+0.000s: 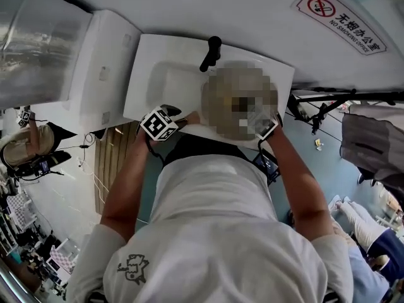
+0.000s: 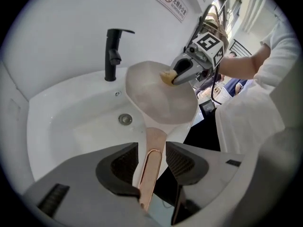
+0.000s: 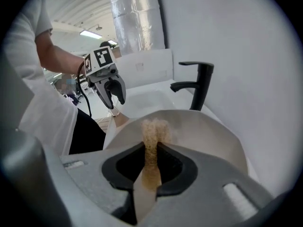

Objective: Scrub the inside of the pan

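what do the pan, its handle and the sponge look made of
Pan: probably coated metal or ceramic; the inside is matte pale beige with no shine.
Handle: looks like wood, possibly plastic; smooth light brown with a grooved outline.
Sponge: coarse fibre or foam; tan, with a fuzzy, porous edge.

One pan (image 2: 161, 96), one sponge (image 3: 152, 131), one sink (image 2: 71, 122), one tap (image 2: 112, 56) — and one wall sign (image 1: 341, 17).
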### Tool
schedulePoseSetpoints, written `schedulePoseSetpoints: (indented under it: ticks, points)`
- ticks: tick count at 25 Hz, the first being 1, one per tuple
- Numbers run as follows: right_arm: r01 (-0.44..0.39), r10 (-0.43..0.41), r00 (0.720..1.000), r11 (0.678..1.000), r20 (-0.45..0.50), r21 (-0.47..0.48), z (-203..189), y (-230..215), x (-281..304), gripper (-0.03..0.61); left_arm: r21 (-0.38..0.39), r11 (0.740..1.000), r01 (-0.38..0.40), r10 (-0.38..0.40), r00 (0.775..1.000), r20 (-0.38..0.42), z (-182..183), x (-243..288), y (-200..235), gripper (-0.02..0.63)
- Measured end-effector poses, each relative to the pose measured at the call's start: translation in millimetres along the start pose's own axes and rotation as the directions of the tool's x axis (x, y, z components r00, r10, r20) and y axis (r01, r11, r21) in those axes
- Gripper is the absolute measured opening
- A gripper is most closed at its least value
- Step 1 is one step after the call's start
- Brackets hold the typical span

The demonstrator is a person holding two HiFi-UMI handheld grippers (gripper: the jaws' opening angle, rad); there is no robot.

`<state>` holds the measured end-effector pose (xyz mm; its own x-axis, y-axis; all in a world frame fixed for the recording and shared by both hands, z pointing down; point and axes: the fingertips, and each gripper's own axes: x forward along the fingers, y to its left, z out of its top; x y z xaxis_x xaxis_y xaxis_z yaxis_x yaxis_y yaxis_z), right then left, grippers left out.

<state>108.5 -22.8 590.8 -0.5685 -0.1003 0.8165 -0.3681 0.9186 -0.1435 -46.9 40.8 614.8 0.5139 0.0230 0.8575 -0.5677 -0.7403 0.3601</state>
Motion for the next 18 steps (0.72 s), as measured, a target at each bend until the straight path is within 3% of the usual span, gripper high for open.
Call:
schedulePoseSetpoints:
  ticks: [7, 9, 12, 16, 18]
  points:
    - [0.043, -0.062, 0.988, 0.99, 0.139, 0.132, 18, -7, -26, 0.064, -0.031, 0.996, -0.087, 0.091, 0.985, 0.149, 38, -31, -6, 0.172]
    - [0.056, -0.08, 0.983, 0.987, 0.164, 0.149, 26, 0, -34, 0.064, -0.041, 0.992, -0.123, 0.129, 0.964, 0.231, 51, -45, -6, 0.162]
    - [0.097, -0.134, 0.97, 0.979, 0.203, 0.18, 40, 6, -46, 0.063, -0.071, 0.985, -0.159, 0.174, 0.914, 0.367, 67, -73, -6, 0.109]
    - [0.154, -0.222, 0.943, 0.951, 0.249, 0.266, 53, 26, -63, 0.061, -0.029, 0.975, -0.218, 0.208, 0.869, 0.449, 65, -106, -11, 0.005]
    - [0.186, -0.269, 0.927, 0.936, 0.263, 0.299, 60, 38, -70, 0.061, 0.003, 0.976, -0.217, 0.188, 0.853, 0.487, 60, -123, -15, 0.003]
